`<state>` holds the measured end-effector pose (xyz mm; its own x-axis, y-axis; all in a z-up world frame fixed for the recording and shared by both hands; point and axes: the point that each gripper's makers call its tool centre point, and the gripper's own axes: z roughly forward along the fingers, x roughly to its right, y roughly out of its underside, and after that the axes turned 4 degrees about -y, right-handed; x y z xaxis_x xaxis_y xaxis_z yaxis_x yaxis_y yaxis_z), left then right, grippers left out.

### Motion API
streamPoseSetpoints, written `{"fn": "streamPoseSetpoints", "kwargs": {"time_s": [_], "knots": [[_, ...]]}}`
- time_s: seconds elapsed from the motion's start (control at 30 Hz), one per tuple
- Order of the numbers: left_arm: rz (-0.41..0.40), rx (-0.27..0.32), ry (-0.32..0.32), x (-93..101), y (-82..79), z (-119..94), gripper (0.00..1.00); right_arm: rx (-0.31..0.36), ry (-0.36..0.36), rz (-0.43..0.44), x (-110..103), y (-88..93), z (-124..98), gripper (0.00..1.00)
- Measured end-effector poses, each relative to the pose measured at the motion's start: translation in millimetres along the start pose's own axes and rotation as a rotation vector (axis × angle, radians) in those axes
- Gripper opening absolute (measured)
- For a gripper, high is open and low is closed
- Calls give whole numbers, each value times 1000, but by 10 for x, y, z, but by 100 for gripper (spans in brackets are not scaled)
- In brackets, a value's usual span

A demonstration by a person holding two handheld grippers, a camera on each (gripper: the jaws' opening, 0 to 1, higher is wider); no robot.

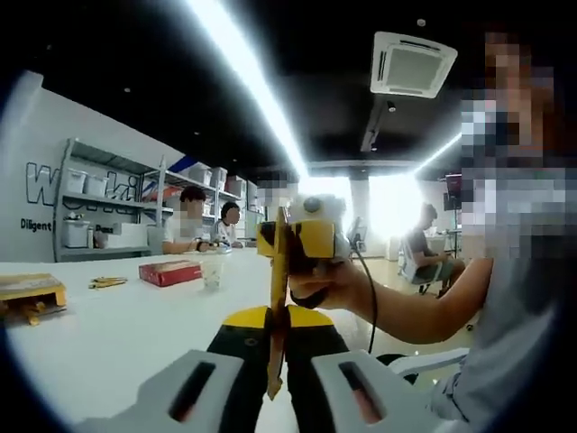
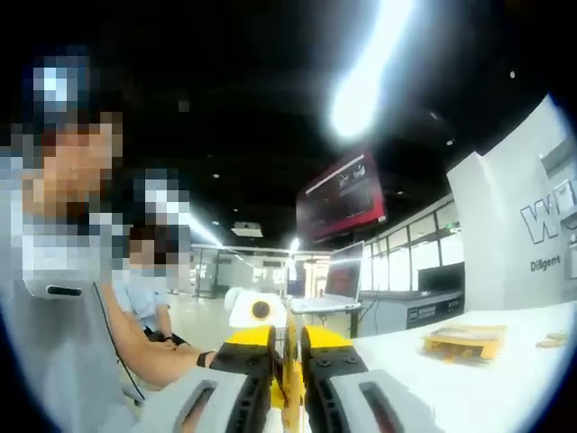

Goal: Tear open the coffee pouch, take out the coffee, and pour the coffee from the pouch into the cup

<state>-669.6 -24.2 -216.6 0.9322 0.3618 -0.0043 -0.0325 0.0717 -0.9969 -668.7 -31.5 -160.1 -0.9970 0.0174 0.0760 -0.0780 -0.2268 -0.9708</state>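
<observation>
Both tongs, the left gripper and right gripper, pinch the thin yellow coffee pouch up in the air beside the white table's edge, so a hard yank could spill coffee.

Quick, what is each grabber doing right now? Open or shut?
Left gripper: shut on the yellow coffee pouch, held edge-on.
Right gripper: shut on the same pouch, from the opposite side.
</observation>
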Motion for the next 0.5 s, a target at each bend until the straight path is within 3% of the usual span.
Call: {"fn": "streamPoseSetpoints", "kwargs": {"time_s": [0.17, 0.33, 0.4, 0.43, 0.5], "knots": [[-19, -10, 17, 60, 21, 10, 11, -11, 15, 25, 2, 20, -17, 3], [-30, -4, 25, 69, 15, 29, 26, -19, 24, 14, -1, 27, -20, 2], [-26, -15, 23, 68, 29, 37, 23, -23, 19, 15, -15, 37, -9, 2], [-20, -16, 23, 70, 31, 38, 15, -24, 15, 16, -19, 41, -7, 3], [-2, -19, 17, 73, 36, 35, 10, -25, 4, 16, -35, 47, 2, 3]]}}
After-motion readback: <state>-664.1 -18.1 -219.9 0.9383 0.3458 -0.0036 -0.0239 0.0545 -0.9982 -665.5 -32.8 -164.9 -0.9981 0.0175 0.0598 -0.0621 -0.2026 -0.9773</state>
